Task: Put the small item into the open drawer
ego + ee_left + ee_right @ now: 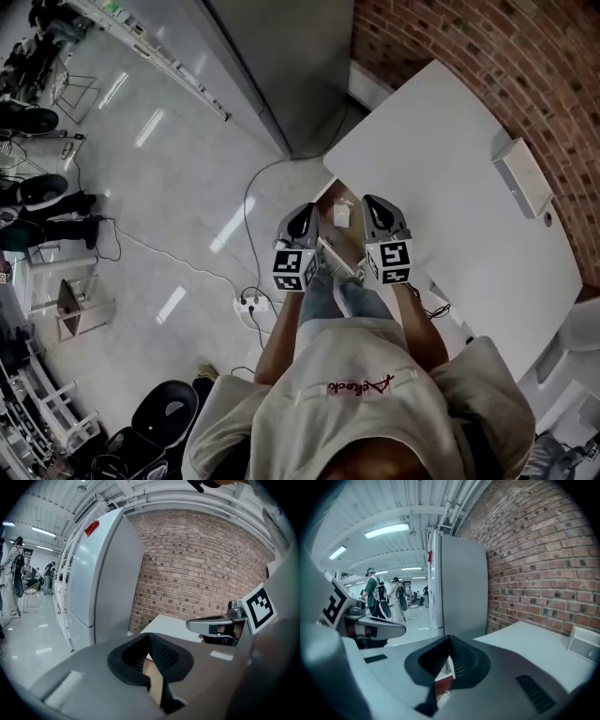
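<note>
In the head view both grippers hang side by side over the open drawer (349, 236) at the near edge of the white table (450, 178). A small white item (342, 214) lies on the drawer's brown floor, between the two gripper noses. My left gripper (302, 223) is to its left and my right gripper (380, 217) to its right. Each gripper view shows ribbed black pads meeting at a point with nothing held: left gripper (149, 638), right gripper (450, 641). A strip of the brown drawer shows below each pair of jaws.
A white box (521, 176) sits on the table by the brick wall (525, 56). A tall grey cabinet (281, 66) stands left of the table. A power strip (248, 302) with cables lies on the floor, with a black chair (164, 412) further left. People stand far off in the hall.
</note>
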Motion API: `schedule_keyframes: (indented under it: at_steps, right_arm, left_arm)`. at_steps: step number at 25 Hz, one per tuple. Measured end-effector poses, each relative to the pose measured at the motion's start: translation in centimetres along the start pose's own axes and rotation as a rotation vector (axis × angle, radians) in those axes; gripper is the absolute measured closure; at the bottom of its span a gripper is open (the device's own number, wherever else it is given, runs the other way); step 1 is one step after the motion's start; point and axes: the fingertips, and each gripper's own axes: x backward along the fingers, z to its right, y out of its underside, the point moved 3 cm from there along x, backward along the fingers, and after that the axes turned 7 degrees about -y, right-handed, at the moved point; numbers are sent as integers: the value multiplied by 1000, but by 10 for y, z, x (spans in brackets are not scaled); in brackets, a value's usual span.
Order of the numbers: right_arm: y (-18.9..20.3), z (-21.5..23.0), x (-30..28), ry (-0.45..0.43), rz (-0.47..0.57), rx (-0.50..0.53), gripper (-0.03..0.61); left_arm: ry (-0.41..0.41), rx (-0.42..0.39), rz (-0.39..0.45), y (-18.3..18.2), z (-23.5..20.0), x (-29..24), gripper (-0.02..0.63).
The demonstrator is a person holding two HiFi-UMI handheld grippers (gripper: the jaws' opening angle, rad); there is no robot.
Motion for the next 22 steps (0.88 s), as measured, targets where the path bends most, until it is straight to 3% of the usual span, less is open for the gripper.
schedule_keyframes:
  at_steps: [12,22]
  right_arm:
    - [-66,15,31,28,100,47,566]
    - [-92,38,76,65,169,98,566]
  left_arm:
    - [-18,-47,94,-74,15,14,604]
    - [-46,-110,159,-108,29,33,604]
